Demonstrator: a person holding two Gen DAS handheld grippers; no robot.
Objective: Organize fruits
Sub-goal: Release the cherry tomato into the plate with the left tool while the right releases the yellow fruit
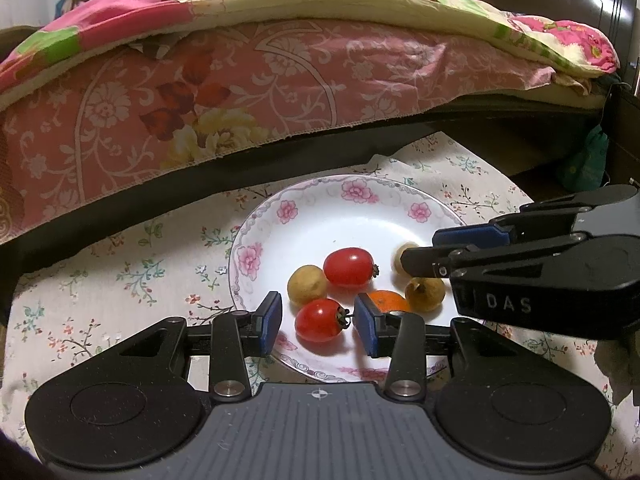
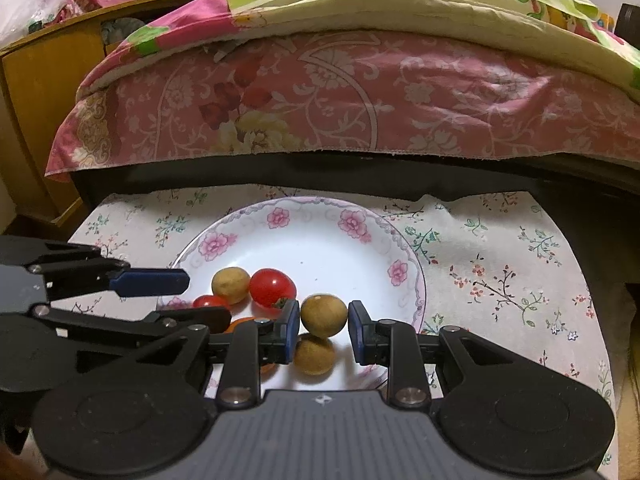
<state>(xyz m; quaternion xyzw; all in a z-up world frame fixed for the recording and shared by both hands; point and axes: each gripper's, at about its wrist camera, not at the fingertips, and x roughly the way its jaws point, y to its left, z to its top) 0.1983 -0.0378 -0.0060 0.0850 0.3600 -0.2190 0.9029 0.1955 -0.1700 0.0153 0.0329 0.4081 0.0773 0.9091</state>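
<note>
Plate (image 2: 404,240) far half bare, fruit bunched near rim. Left gripper (image 1: 318,322) part-open around a tomato (image 1: 319,320), pads not touching. Right gripper (image 2: 324,322) clamps a longan (image 2: 323,314), lifted over another.

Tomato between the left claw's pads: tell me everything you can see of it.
The cherry tomato is red, glossy and oval, with a dried green calyx and a short stem pointing at the right-hand pad. It lies on its side near the front rim of the white flowered plate, between the blue pads of the left claw, with gaps on both sides. A tan round fruit sits right behind it.
</note>
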